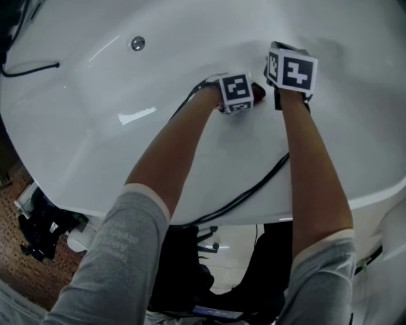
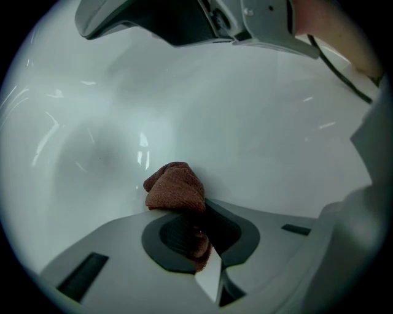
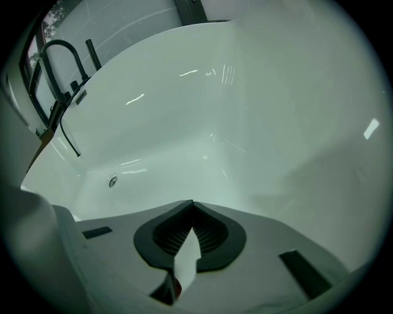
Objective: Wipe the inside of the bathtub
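Observation:
The white bathtub (image 1: 95, 95) fills the head view, and both arms reach down into it. My left gripper (image 1: 240, 95) is shut on a reddish-brown cloth (image 2: 175, 187). The cloth bunches out past the jaw tips and presses against the tub's inner wall (image 2: 202, 116). A bit of the cloth (image 1: 259, 94) shows beside the marker cube. My right gripper (image 1: 287, 71) hovers just to the right of the left one. In the right gripper view its jaws meet at the tips, and the right gripper (image 3: 193, 205) holds nothing. Part of the right gripper (image 2: 258, 18) shows at the top of the left gripper view.
A round metal overflow fitting (image 1: 137, 43) sits on the far tub wall, also the overflow fitting (image 3: 112, 181). A black faucet (image 3: 58, 55) stands on the tub's rim. Black cables (image 1: 247, 193) trail over the near rim. Dark equipment (image 1: 41, 225) lies on the floor at left.

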Available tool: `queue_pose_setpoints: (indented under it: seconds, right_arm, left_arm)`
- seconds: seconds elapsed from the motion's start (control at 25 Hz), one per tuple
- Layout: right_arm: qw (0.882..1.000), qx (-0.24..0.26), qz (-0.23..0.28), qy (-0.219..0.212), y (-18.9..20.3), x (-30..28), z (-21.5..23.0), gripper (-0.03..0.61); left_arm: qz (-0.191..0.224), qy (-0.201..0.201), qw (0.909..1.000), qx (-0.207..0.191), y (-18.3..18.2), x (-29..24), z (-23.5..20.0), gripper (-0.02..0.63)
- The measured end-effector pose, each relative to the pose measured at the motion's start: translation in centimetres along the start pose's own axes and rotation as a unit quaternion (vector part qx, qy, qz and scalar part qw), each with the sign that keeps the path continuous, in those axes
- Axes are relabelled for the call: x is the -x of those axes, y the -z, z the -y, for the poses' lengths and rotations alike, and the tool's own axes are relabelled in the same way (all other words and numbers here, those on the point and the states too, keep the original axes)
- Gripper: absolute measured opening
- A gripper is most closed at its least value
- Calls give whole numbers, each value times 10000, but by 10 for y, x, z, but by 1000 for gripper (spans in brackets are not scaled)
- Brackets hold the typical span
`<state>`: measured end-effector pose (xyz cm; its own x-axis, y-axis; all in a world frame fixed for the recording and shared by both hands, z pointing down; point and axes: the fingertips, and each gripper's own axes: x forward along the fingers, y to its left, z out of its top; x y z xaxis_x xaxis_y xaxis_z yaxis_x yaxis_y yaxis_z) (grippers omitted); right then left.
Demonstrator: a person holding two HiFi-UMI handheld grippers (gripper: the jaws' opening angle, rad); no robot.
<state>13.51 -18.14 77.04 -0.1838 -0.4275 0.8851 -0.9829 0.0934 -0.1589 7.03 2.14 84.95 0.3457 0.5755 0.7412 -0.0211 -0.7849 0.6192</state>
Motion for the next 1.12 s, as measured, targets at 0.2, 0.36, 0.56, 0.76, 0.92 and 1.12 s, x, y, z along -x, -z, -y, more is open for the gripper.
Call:
queue_pose_setpoints:
  seconds: [0.2,0.36,0.56,0.76,0.92,1.12]
  right_arm:
    - [9998,-65,192,-24,-28,41,-4,6]
    - [9994,-4,358,-17,-48,78,-8,6]
    - [9990,17,442,66,-65,120,-7,6]
    - [9989,-97,377,273,-63,163,1,6]
    - [9984,-221,327,403,-60,195,5,6]
    - [9978,-266,375,467,-71,235,-2,6]
  left_arm:
    - [276,309,9990,171,-19,30,36,26]
    - [476,519,9971,301,-33,51,67,28]
    - [454,664,9963,296,-42,75,97,29]
    - [450,691,9961,304,-51,94,128,29]
    - [484,690,9959,323,-57,109,153,29]
    - [555,640,9958,349,-62,131,180,31]
